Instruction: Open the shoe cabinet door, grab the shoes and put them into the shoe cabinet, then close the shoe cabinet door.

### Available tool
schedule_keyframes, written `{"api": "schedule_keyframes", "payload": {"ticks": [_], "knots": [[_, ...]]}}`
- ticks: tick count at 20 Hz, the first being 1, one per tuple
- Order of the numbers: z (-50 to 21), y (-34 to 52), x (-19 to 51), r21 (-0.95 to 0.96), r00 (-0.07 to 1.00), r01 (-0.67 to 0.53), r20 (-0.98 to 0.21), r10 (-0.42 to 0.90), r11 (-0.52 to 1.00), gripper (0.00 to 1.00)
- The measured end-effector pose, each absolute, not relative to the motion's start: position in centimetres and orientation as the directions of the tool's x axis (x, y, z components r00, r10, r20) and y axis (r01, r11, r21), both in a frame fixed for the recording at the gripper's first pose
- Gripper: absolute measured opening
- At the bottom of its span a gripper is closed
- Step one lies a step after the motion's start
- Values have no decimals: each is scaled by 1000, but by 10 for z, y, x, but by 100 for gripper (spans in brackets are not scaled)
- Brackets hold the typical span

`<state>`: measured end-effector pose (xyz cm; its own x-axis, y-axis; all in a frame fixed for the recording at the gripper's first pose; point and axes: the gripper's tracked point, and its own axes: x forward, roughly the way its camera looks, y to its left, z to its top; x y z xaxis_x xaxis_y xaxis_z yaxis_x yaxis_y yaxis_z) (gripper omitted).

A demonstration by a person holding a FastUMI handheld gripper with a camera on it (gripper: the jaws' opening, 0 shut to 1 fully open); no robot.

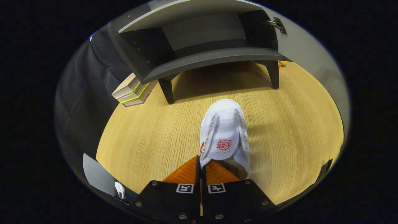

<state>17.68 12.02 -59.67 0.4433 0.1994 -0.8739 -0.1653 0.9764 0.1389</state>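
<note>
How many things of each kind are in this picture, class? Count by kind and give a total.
Shoes: 1, the white shoe, its side pinched in the shut gripper
Cabinets: 1, the grey cabinet, door open
Books: 2, the stacked books beside a cabinet leg
Total: 4

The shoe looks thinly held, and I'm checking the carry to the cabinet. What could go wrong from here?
1. The tool pinches only the side edge by the shoe's opening, so it may swing or slip out.
2. The cabinet stands open beyond it; a hanging toe could catch the bottom shelf's front edge.
3. The open door on the right could be bumped.
</note>
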Motion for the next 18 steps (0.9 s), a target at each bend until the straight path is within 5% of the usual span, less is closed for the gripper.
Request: {"api": "schedule_keyframes", "payload": {"ticks": [18], "knots": [[-424,131,186,42,649,-210,-741,172,977,0]]}}
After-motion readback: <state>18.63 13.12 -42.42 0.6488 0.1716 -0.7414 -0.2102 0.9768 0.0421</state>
